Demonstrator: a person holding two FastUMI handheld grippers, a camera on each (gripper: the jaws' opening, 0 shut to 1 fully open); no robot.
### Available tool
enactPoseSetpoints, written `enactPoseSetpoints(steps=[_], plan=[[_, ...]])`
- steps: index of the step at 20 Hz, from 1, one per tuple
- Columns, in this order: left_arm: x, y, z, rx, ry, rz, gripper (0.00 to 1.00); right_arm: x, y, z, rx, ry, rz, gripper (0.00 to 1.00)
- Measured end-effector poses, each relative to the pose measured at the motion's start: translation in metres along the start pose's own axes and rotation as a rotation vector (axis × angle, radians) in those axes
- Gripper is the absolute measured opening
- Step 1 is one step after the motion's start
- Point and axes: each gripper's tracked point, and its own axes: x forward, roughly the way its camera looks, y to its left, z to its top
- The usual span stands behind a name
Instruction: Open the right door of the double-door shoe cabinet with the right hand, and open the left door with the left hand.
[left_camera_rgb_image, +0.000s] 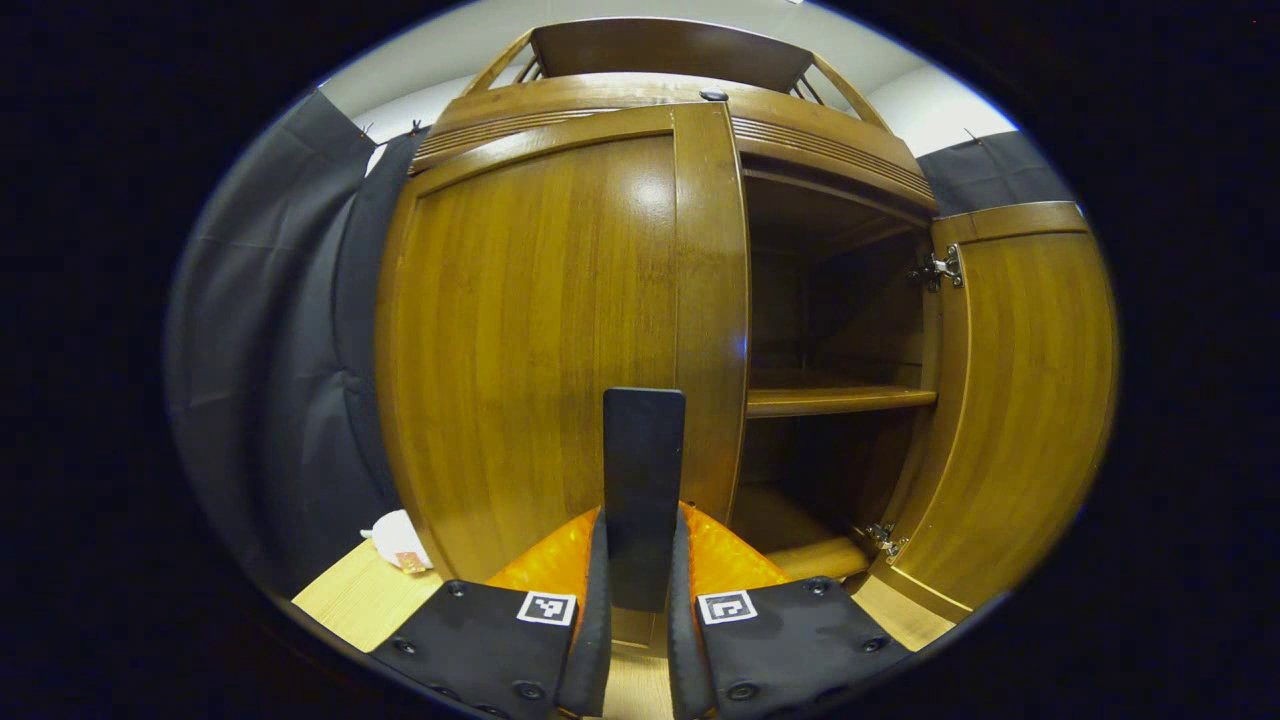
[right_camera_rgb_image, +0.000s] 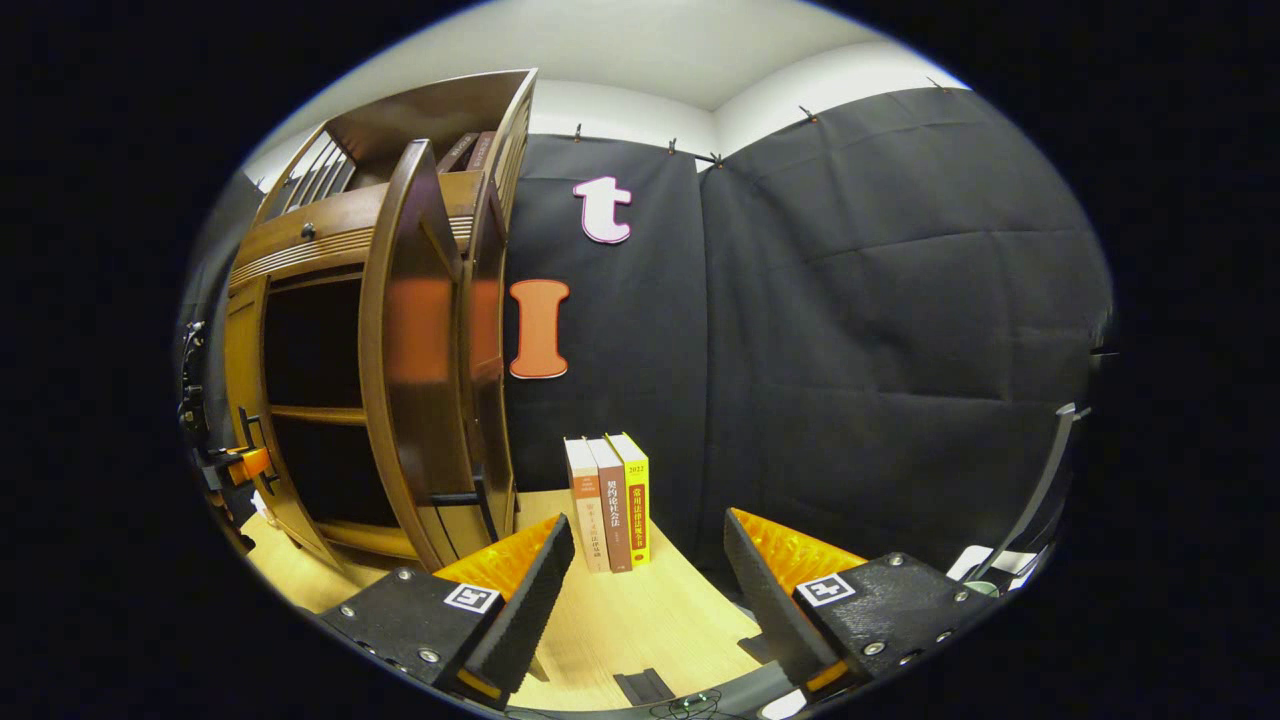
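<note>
Your left gripper (left_camera_rgb_image: 642, 590) grasps the left door's handle (left_camera_rgb_image: 643, 480); pull outward along the hinge arc. Right door (left_camera_rgb_image: 1010, 400) is open, right gripper (right_camera_rgb_image: 650, 590) released.

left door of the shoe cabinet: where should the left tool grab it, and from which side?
Judging from the left gripper view: grip the left door by its dark vertical handle near the door's inner edge, coming straight on from the front. The handle is a narrow upright bar, so the fingers straddle it left and right. The left tool seems already closed on it.
</note>
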Motion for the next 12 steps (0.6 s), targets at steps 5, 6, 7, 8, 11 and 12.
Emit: enactPoseSetpoints(steps=[5, 6, 7, 8, 11, 12], plan=[[-0.038, 0.020, -0.002, 0.003, -0.008, 0.048, 0.33, -0.016, 0.008, 0.001, -0.012, -0.003, 0.058, 0.92], [-0.045, 0.025, -0.001, 0.002, -0.009, 0.053, 0.33, -0.020, 0.009, 0.001, -0.015, -0.001, 0.071, 0.92], [-0.050, 0.029, 0.000, -0.001, -0.011, 0.060, 0.33, -0.022, 0.012, 0.001, -0.017, 0.002, 0.083, 0.92], [-0.052, 0.030, -0.001, 0.000, -0.013, 0.068, 0.33, -0.025, 0.015, 0.001, -0.020, 0.003, 0.096, 0.92], [-0.070, 0.047, -0.003, 0.014, -0.021, 0.094, 0.27, -0.033, 0.022, 0.002, -0.027, 0.003, 0.120, 0.92], [-0.075, 0.051, -0.003, 0.008, -0.023, 0.100, 0.27, -0.035, 0.025, 0.002, -0.024, 0.005, 0.127, 0.92]])
